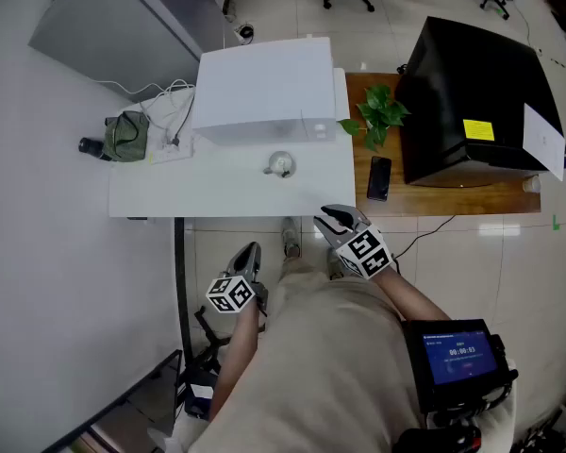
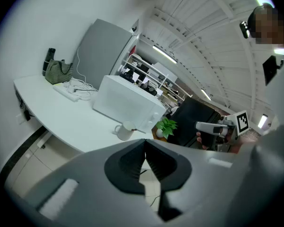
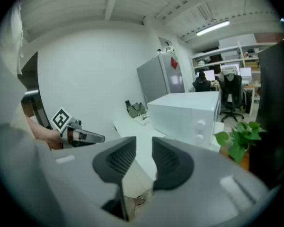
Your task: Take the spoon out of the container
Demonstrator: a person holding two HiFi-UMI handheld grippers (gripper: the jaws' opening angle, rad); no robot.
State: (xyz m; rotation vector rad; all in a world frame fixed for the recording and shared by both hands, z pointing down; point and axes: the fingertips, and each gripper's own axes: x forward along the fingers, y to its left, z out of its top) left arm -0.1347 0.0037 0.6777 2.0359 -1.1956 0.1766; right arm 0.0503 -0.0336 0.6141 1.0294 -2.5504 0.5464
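Observation:
A white mug (image 1: 279, 165) stands near the front edge of the white table (image 1: 170, 192), in front of the white microwave (image 1: 264, 88). Something small shows inside the mug; I cannot make out a spoon clearly. In the left gripper view the mug (image 2: 124, 130) sits beyond my jaws. My left gripper (image 1: 253, 249) hangs below the table's front edge, its jaws closed together on nothing (image 2: 145, 143). My right gripper (image 1: 332, 213) is held just off the table's front edge, right of the mug, jaws apart and empty (image 3: 144, 145).
A green bag (image 1: 125, 135) and white cables (image 1: 170, 111) lie at the table's left. A potted plant (image 1: 375, 111), a phone (image 1: 378, 177) and a black box (image 1: 476, 102) are on the wooden table to the right. A tablet (image 1: 460, 357) hangs at my right hip.

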